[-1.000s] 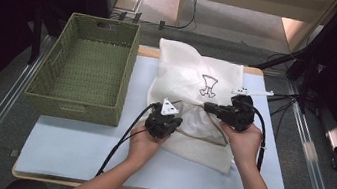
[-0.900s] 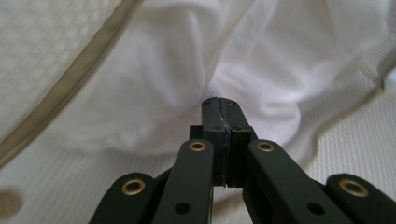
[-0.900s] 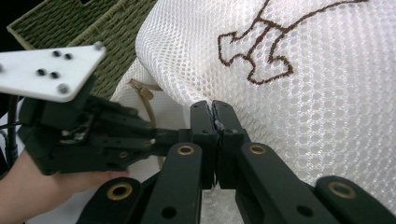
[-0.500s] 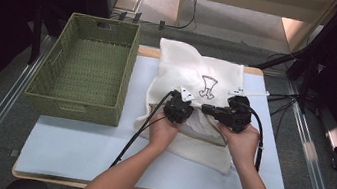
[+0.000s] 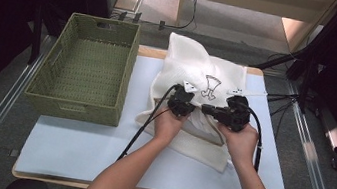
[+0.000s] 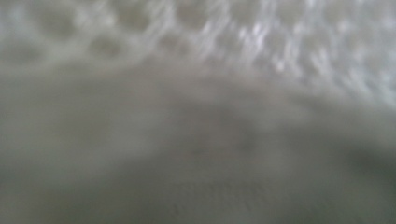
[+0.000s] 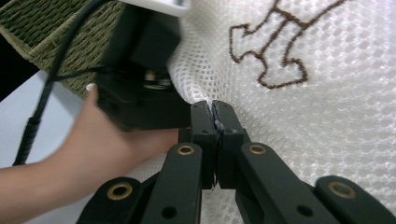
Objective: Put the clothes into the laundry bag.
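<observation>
A white mesh cloth [image 5: 193, 65] with a brown stitched figure [image 5: 211, 87] lies crumpled on the pale blue mat [image 5: 78, 146]. My right gripper [image 5: 203, 109] points left over the middle of the cloth, and in the right gripper view its jaws [image 7: 215, 112] are shut on a raised fold of the cloth [image 7: 327, 116]. My left gripper [image 5: 184, 105] sits close beside it, on its left, pressed into the cloth. The left gripper view is a blur of mesh cloth [image 6: 280, 37] against the lens. Its jaws are hidden.
A green woven basket [image 5: 74, 105] stands empty at the left of the table, close to the cloth's left edge. Cables trail from both grippers toward the table's front edge. The mat in front of the cloth is bare.
My left gripper has moved up and to the right across the cloth, ending close to the right gripper's jaws. The right gripper has kept its place.
</observation>
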`<state>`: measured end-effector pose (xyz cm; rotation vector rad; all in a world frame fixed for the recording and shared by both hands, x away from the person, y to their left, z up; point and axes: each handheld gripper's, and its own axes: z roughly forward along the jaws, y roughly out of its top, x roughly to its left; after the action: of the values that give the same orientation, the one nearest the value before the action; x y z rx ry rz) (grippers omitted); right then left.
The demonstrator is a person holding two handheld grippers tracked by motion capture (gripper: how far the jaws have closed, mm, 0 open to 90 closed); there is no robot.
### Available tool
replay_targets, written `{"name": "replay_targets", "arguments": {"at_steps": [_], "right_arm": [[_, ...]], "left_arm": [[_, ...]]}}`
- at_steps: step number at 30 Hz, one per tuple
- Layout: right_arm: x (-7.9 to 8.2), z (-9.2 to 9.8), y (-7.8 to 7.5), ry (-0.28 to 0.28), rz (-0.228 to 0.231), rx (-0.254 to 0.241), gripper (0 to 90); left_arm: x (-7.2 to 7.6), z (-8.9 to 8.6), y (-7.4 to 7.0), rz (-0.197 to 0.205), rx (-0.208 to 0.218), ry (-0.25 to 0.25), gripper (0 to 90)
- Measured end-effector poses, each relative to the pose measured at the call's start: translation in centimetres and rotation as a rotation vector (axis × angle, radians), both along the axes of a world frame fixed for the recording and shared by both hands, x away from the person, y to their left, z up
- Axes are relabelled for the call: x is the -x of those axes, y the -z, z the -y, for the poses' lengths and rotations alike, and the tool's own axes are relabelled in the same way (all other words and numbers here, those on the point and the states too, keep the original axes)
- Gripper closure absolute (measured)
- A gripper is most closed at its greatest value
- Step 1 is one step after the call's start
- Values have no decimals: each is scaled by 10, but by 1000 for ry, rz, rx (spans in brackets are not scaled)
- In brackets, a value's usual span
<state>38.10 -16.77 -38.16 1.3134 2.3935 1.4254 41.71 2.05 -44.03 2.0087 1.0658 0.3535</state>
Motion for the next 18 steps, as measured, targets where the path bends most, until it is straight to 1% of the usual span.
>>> {"name": "replay_targets", "arguments": {"at_steps": [1, 2, 3, 5, 7, 8, 10, 12, 14, 15, 16, 18], "right_arm": [[0, 1, 0, 3, 4, -4, 900], [0, 1, -1, 6, 9, -2, 900], [0, 2, -2, 8, 13, -8, 900], [0, 5, -3, 13, 15, -9, 900], [-1, 6, -4, 17, 12, -12, 900], [-1, 6, -4, 19, 14, -11, 900], [-1, 6, -5, 19, 15, -12, 900], [-1, 6, -6, 20, 17, -12, 900], [-2, 6, -6, 19, 16, -10, 900], [-2, 6, -6, 21, 14, -13, 900], [-2, 6, -6, 23, 13, -13, 900], [-2, 7, -6, 26, 11, -15, 900]], "left_arm": [[6, -3, -3, 12, 1, 18, 900], [12, -7, -6, 8, 7, 26, 900], [19, -10, -8, 16, 19, 37, 900], [34, -14, -14, 28, 15, 78, 900], [48, -14, -18, 51, -12, 120, 900], [54, -14, -21, 60, -12, 137, 900], [62, -11, -23, 56, 2, 176, 900], [66, -4, -22, 48, 19, 210, 900], [67, 6, -19, 51, 20, 223, 900], [66, 12, -17, 47, 17, 222, 900], [63, 16, -15, 53, 17, 223, 900], [57, 24, -11, 56, 14, 206, 900]]}}
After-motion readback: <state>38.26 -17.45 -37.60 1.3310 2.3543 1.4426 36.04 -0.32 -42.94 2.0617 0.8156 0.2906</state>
